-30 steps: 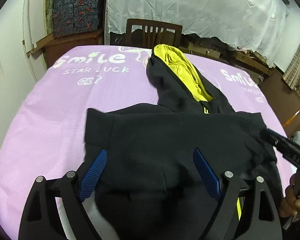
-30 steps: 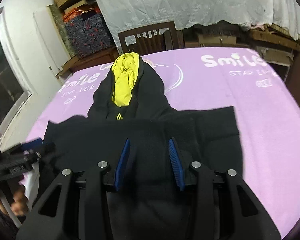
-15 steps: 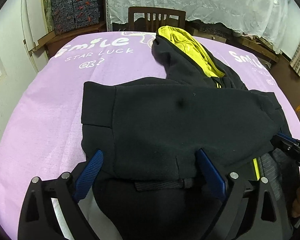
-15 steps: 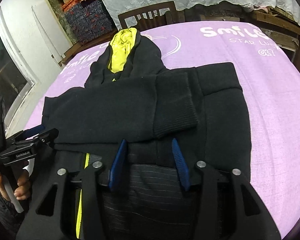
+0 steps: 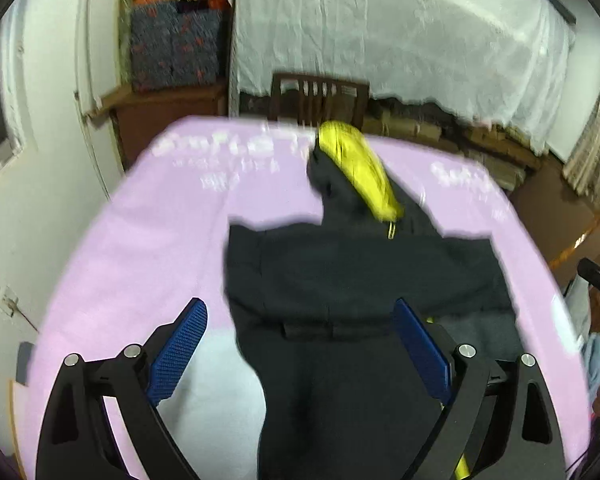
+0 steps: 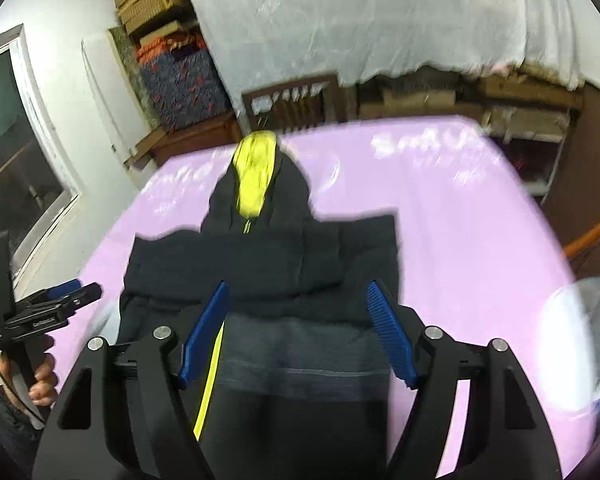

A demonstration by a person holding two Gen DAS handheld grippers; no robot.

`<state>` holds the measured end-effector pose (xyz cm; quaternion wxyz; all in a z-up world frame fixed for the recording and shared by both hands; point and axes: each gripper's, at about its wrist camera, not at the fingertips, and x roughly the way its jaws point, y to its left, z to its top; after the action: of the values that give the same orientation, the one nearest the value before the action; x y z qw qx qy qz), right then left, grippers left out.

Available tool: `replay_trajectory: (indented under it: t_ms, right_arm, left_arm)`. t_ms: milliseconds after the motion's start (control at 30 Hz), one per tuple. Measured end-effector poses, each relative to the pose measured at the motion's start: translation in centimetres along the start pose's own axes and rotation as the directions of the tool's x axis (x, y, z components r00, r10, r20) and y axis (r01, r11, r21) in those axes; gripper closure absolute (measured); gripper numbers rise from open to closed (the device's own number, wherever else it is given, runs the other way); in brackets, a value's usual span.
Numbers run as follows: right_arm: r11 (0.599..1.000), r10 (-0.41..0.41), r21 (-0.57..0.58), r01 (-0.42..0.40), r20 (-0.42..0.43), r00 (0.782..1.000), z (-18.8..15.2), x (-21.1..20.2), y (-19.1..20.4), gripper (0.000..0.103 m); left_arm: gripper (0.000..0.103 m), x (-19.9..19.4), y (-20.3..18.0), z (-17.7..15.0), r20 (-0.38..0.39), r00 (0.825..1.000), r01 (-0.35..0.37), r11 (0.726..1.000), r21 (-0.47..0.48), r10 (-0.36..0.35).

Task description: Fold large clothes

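Black fleece fills the middle of both views: the hoodie (image 5: 360, 276) lies partly folded on the tabletop (image 5: 140, 248) under a lilac cloth, its sleeves laid across the body and its yellow-lined hood (image 5: 360, 168) pointing toward the far edge. The hem end, with a yellow zipper strip (image 6: 208, 384) and grey lining showing, hangs toward the near edge under both tools.

The left gripper (image 5: 300, 356) hovers above the near left part of the garment with its blue pads spread wide and nothing between them. The right gripper (image 6: 298, 332) hangs over the near right part, jaws likewise apart and empty, the grey inner panel visible between the pads. In the right wrist view the person's left hand (image 6: 44, 380) wraps the handle of the other tool just off the tabletop's left side.

A wooden chair (image 6: 292, 100) stands against the far edge behind the hood, with a white draped sheet (image 5: 400, 32) and stacked patterned boxes (image 5: 176, 48) beyond. Bare lilac cloth lies to the left and right of the hoodie and past the hood; both pictures are motion-blurred.
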<state>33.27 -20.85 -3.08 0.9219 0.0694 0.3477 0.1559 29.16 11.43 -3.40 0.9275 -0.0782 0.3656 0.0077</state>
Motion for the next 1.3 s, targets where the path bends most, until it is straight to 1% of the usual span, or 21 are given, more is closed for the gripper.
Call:
replay_trajectory:
  t_ms: [100,167,233,300,400,500,567,633,733,767,800,867,967,1033,1100,1167,1200,1233,1267,1300]
  right_arm:
    - [1.0,0.001,0.003,-0.001,0.061,0.998,3.4,-3.2,0.0,0.033]
    - [0.999,0.029,0.033,-0.032,0.1,0.995,5.9,-4.9,-0.4,0.026]
    - [0.994,0.072,0.071,-0.082,0.142,0.987,8.1,-5.8,-1.0,0.014]
    - [0.99,0.097,0.087,-0.112,0.162,0.982,9.6,-5.3,-1.5,0.012]
    - [0.987,0.124,0.086,-0.139,0.166,0.978,10.8,-3.5,-1.6,0.008]
    - [0.992,0.101,0.065,-0.109,0.108,0.989,11.4,0.7,-0.9,0.008]
    - [0.996,0.073,0.043,-0.075,0.057,0.996,11.4,4.3,-0.2,0.008]
    - [0.998,0.053,0.017,-0.053,0.008,0.999,11.3,8.1,0.7,0.008]
    - [0.999,0.026,-0.023,-0.027,-0.046,0.999,11.1,13.7,2.2,0.008]
    - [0.999,0.021,-0.035,-0.023,-0.058,0.998,11.0,15.2,2.6,0.008]
    - [0.998,0.015,-0.055,-0.019,-0.076,0.997,10.8,17.3,3.4,0.008]
    - [0.996,0.004,-0.09,-0.014,-0.101,0.995,10.2,20.4,4.5,0.008]
    - [0.986,-0.036,-0.166,0.013,-0.136,0.99,8.8,25.2,6.5,0.008]
    - [0.975,-0.094,-0.214,0.059,-0.158,0.983,7.6,28.5,7.7,0.008]
    - [0.97,-0.14,-0.219,0.101,-0.167,0.976,7.0,30.4,7.9,0.008]
    - [0.976,-0.153,-0.184,0.116,-0.199,0.968,6.7,31.8,7.6,0.008]
    - [0.982,-0.149,-0.146,0.117,-0.228,0.962,6.8,32.3,7.0,0.012]
    - [0.987,-0.139,-0.116,0.114,-0.24,0.961,6.8,32.5,6.6,0.025]
    - [0.99,-0.132,-0.091,0.112,-0.253,0.958,6.9,32.6,6.1,0.033]
    - [0.992,-0.119,-0.062,0.106,-0.253,0.96,6.9,32.4,5.5,0.042]
  left_arm:
    - [0.009,-3.0,0.0,3.5,0.055,0.998,0.035,0.999,-0.042,-0.033]
    - [0.009,-4.3,-0.3,5.2,0.079,0.995,0.065,0.996,-0.053,-0.061]
    - [0.008,-4.8,-0.7,6.4,0.104,0.992,0.073,0.996,-0.053,-0.068]
    - [0.008,-4.0,-1.4,6.7,0.1,0.993,0.068,0.997,-0.041,-0.063]
    - [0.008,-0.5,-2.2,5.5,0.044,0.996,0.073,0.997,-0.03,-0.071]
    - [0.008,4.4,-1.7,3.2,-0.031,0.997,0.065,0.997,-0.05,-0.067]
    - [0.008,7.8,-0.9,1.5,-0.096,0.993,0.058,0.996,-0.07,-0.065]
    - [0.009,10.8,-0.1,0.1,-0.15,0.988,0.027,0.997,-0.066,-0.037]
    - [0.009,13.5,1.0,-1.7,-0.192,0.981,-0.02,0.999,-0.044,0.011]
    - [0.007,14.3,1.2,-2.5,-0.189,0.982,-0.035,0.999,-0.028,0.029]
    - [0.006,14.2,1.0,-2.9,-0.154,0.986,-0.058,0.998,-0.001,0.057]
    - [0.003,14.0,0.5,-3.0,-0.146,0.986,-0.074,0.997,0.019,0.076]
    - [0.003,14.4,0.8,-3.0,-0.156,0.985,-0.069,0.998,0.004,0.069]
    - [0.003,14.4,0.7,-3.1,-0.154,0.985,-0.075,0.997,0.005,0.075]
    - [0.003,14.2,0.6,-3.2,-0.153,0.985,-0.085,0.996,0.007,0.085]
    - [0.003,14.2,0.6,-3.2,-0.153,0.984,-0.087,0.996,0.007,0.087]
    - [0.003,14.3,0.6,-3.1,-0.154,0.984,-0.087,0.996,0.006,0.087]
    - [0.003,14.3,0.6,-3.1,-0.153,0.984,-0.089,0.996,0.006,0.088]
    - [0.003,14.3,0.5,-3.1,-0.154,0.984,-0.091,0.996,0.008,0.091]
    - [0.003,14.4,0.5,-3.0,-0.154,0.984,-0.093,0.996,0.009,0.093]
